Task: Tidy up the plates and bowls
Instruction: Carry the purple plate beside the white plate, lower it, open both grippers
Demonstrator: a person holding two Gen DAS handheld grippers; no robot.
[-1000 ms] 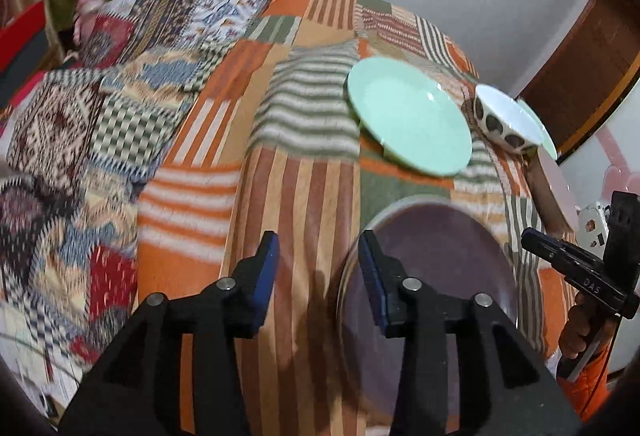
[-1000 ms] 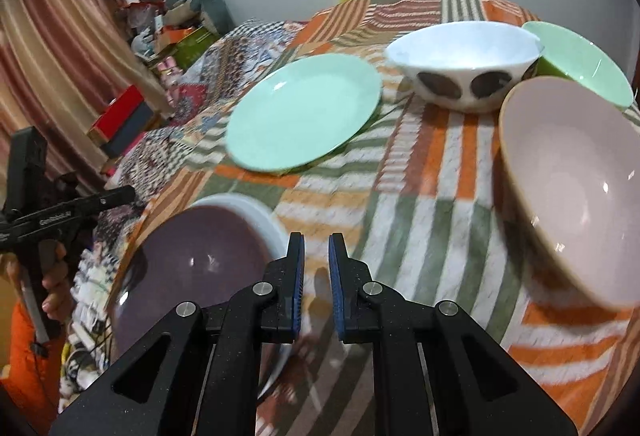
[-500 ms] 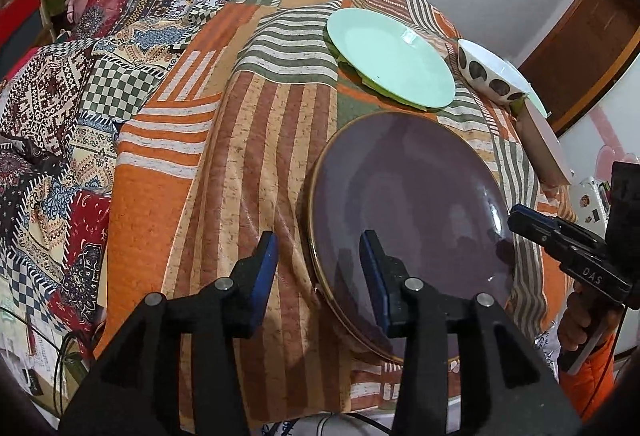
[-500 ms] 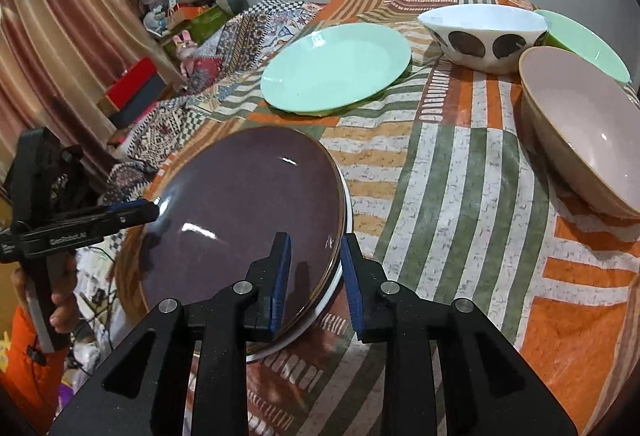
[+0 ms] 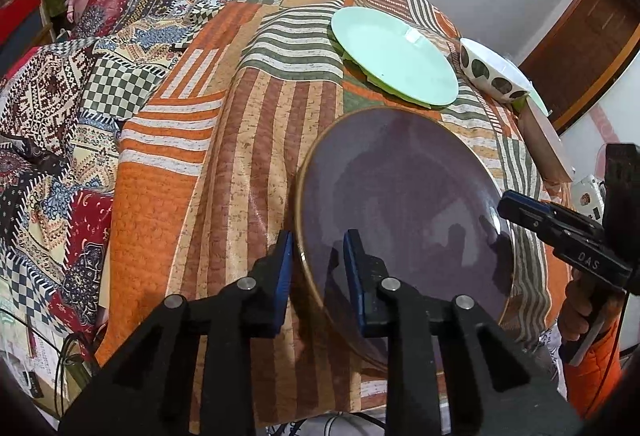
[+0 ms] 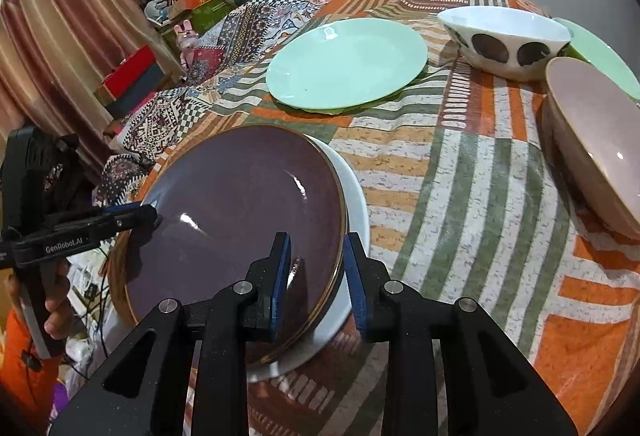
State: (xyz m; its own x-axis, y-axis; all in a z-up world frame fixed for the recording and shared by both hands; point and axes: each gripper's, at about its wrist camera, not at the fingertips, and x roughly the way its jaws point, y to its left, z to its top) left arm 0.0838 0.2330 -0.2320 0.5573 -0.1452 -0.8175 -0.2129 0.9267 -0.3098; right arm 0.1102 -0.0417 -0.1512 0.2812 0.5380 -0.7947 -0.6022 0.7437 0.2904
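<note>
Purple plate (image 5: pixel 404 204) glossy, brown rim. L gripper (image 5: pixel 318 256) closing astride rim; R gripper (image 6: pixel 316 260) opening astride rim; contact unclear.

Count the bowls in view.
2: a spotted white bowl at the far right, and a pink bowl just in front of it. The green dish behind them is mostly hidden and might be a third.
</note>
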